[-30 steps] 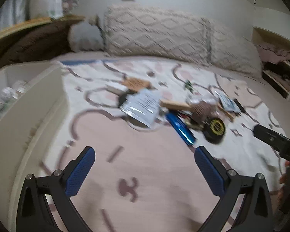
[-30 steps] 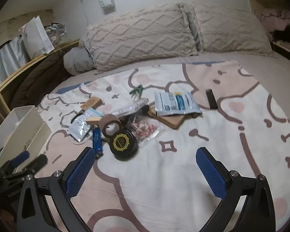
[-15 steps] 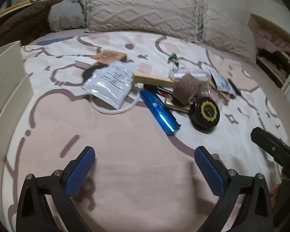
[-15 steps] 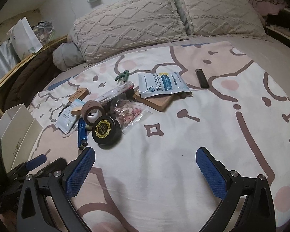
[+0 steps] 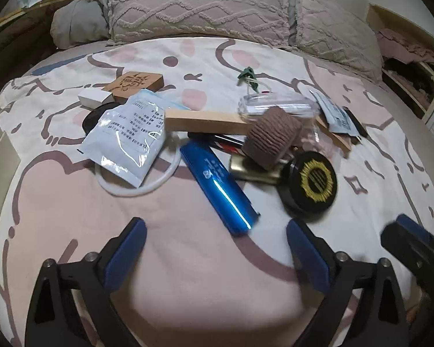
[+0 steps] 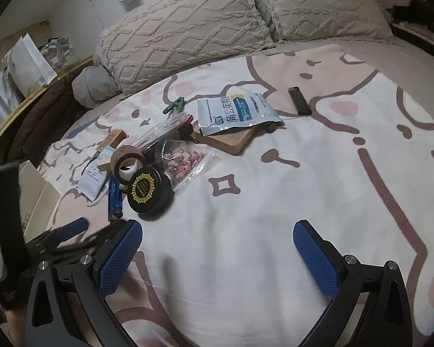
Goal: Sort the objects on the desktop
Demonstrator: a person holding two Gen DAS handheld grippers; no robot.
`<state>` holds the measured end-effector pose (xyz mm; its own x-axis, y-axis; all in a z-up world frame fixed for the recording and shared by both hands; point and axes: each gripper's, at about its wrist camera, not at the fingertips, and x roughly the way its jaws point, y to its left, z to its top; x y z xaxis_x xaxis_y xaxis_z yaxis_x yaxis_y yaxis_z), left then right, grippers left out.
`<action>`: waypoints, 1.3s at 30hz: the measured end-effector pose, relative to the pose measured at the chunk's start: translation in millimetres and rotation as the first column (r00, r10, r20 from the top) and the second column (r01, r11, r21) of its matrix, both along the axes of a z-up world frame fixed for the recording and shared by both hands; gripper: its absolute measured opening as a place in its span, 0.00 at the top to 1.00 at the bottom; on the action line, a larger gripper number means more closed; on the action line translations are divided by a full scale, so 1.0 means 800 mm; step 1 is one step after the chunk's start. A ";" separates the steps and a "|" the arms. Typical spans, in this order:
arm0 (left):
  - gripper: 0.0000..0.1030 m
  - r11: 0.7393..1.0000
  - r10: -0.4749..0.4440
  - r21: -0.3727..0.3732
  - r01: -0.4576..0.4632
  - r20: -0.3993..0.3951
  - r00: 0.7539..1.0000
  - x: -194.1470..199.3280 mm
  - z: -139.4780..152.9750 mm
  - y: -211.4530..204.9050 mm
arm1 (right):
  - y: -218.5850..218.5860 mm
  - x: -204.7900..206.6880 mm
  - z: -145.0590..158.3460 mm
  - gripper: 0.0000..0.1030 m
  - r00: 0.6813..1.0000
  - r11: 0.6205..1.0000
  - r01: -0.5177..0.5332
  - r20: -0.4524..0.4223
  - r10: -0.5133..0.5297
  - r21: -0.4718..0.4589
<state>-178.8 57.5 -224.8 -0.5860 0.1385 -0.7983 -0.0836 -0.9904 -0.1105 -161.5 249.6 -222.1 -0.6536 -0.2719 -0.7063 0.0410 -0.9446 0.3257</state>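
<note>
left gripper (image 5: 215, 241): jaws spread wide, nothing between the blue pads; hovers over the pink patch of the bedspread, just short of the clutter pile.
right gripper (image 6: 217, 247): jaws spread wide, empty; over bare white bedspread on the near side of the pile. Its tip also shows at the right edge of the left wrist view.
surface: pink-and-white patterned bedspread (image 6: 275, 202) with brown outlines; two beige textured pillows (image 5: 199, 5) along its far edge.
pile: sits around the middle of the bedspread, towards its left side in the right wrist view.
glossy blue rectangular case (image 5: 218, 182): nearest to the left gripper, lying diagonal, one end pointing at the gap between its pads.
round black tin with gold emblem (image 5: 311, 185): right of the blue case, just ahead of the left gripper's right pad.
brown tape roll (image 5: 272, 137): tilted, leaning on a gold-coloured flat item beside the tin.
pale wooden block (image 5: 205, 121): behind the blue case, touching the tape roll.
white printed pouch (image 5: 124, 136): left of the block, lying over a white ring.
carved wooden square (image 5: 136, 84): far side of the pile, next to a small white box.
blue-and-white printed sachet (image 6: 234, 112): on a wooden board, far right side of the pile.
black lighter (image 6: 298, 100): alone, right of the sachet, apart from the pile.
clear bag of pink bits (image 6: 185, 159): between the tin and the board.
</note>
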 end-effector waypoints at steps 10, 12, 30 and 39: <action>0.62 0.999 0.007 0.052 -0.005 -0.053 0.999 0.003 0.007 -0.010 | -0.012 0.000 -0.003 0.00 1.000 1.000 -0.005 0.004 0.005 -0.013; 0.69 0.998 0.010 0.057 -0.006 -0.059 0.998 0.005 0.007 -0.012 | -0.015 0.000 -0.004 0.00 1.000 1.000 0.002 0.009 -0.002 -0.004; 0.80 0.998 0.057 0.032 -0.055 -0.051 0.997 0.102 0.005 -0.055 | -0.074 -0.024 0.000 0.02 0.983 0.985 -0.169 -0.061 0.171 0.039; 0.80 0.998 0.053 0.033 -0.051 -0.089 0.995 0.157 0.008 -0.047 | -0.082 -0.043 -0.007 0.14 0.984 0.985 -0.172 -0.043 0.173 0.026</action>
<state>-53.4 19.6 -218.4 -0.6624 0.1299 -0.7378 -0.0431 -0.9898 -0.1357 -196.1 184.2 -227.5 -0.6293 -0.3684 -0.6843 0.2184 -0.9289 0.2992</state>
